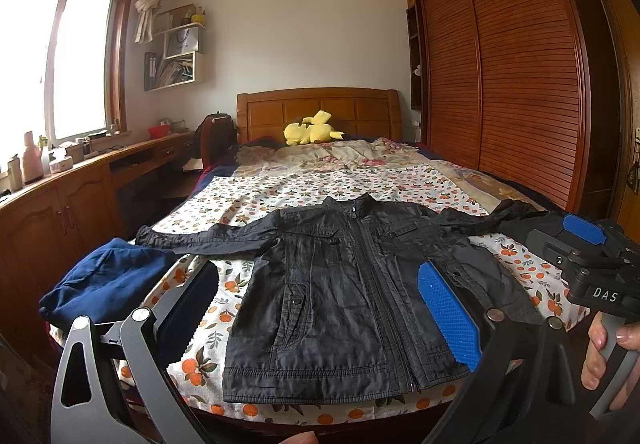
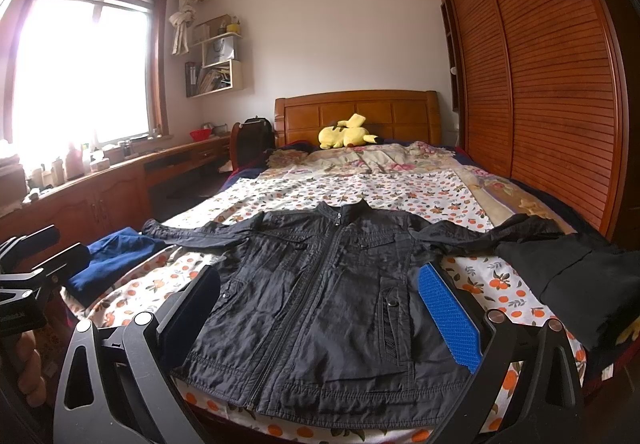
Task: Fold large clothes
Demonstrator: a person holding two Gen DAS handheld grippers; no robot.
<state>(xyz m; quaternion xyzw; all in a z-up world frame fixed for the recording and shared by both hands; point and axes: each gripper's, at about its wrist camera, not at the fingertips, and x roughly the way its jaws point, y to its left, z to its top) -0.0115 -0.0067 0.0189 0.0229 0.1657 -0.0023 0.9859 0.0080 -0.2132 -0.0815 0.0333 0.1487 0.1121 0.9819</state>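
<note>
A black zip-up jacket (image 1: 344,284) (image 2: 320,304) lies face up and spread flat near the foot of the bed, collar toward the headboard, both sleeves stretched out sideways. My left gripper (image 1: 320,308) hovers open above the jacket's hem, nothing between its blue pads. In the right wrist view my right gripper (image 2: 320,308) is likewise open over the hem, empty. The right gripper (image 1: 592,244) also appears at the right edge of the left wrist view, held by a hand (image 1: 604,344). The left gripper's body (image 2: 36,264) shows at the left edge of the right wrist view.
A folded blue garment (image 1: 104,280) (image 2: 112,260) sits at the bed's left edge. A folded black garment (image 2: 576,284) lies at the right edge. A yellow plush toy (image 1: 310,128) rests by the headboard. Wardrobe doors (image 1: 504,84) stand right, a wooden desk (image 1: 80,180) left.
</note>
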